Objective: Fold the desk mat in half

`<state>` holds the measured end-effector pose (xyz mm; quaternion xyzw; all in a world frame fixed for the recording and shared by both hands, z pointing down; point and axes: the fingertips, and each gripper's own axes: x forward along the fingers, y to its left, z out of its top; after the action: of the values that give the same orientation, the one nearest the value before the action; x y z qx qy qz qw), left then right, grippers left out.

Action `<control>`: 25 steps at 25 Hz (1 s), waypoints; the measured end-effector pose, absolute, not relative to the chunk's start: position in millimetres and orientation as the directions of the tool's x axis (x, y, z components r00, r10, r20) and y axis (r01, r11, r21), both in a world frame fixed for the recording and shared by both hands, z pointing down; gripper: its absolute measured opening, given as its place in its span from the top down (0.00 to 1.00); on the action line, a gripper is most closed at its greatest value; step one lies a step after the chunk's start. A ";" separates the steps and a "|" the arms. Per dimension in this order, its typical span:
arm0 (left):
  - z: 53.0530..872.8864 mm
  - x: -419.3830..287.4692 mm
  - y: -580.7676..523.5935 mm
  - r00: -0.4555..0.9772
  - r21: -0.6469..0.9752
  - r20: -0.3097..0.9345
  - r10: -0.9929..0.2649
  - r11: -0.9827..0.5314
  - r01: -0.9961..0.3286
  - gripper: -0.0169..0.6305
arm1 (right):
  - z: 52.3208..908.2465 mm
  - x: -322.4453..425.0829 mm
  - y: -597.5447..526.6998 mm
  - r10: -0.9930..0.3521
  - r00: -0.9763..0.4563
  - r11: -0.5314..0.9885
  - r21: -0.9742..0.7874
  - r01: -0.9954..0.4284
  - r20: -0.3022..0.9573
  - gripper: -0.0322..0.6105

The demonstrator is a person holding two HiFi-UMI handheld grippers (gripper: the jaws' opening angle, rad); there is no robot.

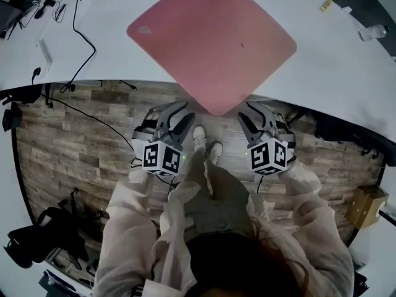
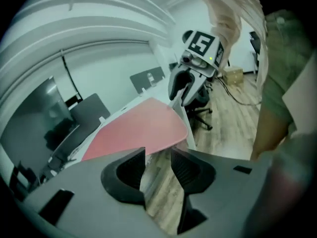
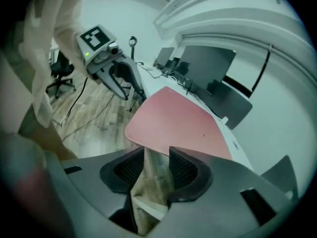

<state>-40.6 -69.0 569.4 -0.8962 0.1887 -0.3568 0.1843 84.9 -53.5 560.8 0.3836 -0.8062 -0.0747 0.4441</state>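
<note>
Head view: the pink desk mat (image 1: 213, 39) is seen lying flat and unfolded on the white counter (image 1: 334, 73), turned cornerwise, its near corner jutting past the counter's edge over the wooden floor (image 1: 74, 147). The left gripper (image 1: 179, 117) and right gripper (image 1: 250, 115) are held to either side of that corner, clear of it. Each gripper's fingers (image 2: 130, 170) are spread, and nothing is pinched between them.

The white desk (image 1: 322, 73) is carrying a pink mat (image 1: 213, 39), lying flat and unfolded and turned cornerwise. Its near corner is poking out over the desk's front edge. Off to the left a black cable (image 1: 79, 26) is snaking across the white top, well apart from the mat. A small yellow tag (image 1: 325, 5) is sitting near the far right side.
</note>
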 end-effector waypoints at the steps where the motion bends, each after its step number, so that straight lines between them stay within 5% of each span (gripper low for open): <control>1: 575.1 -40.2 -70.3 0.659 -0.512 0.577 -0.482 -0.843 -0.168 0.73 | 563.6 84.4 -54.2 -0.699 -0.305 0.696 0.518 -0.498 0.647 0.68; 14: 626.9 -35.9 -84.2 0.562 -0.807 0.534 -0.632 -0.579 0.115 0.64 | 606.5 61.7 -59.2 -0.794 -0.351 0.516 0.856 0.044 0.496 0.61; 21: 624.4 -37.8 -89.6 0.572 -0.843 0.492 -0.657 -0.524 0.123 0.73 | 601.6 54.3 -64.3 -0.810 -0.377 0.471 0.882 0.037 0.448 0.70; 25: 610.5 -31.0 -80.6 0.621 -0.869 0.444 -0.646 -0.479 0.124 0.67 | 594.8 55.1 -59.1 -0.805 -0.398 0.483 0.875 -0.007 0.441 0.79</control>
<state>-31.0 -80.6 610.5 -0.7611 0.1713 -0.4001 0.4809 55.1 -59.1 594.8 0.2815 -0.7209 -0.4232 0.4711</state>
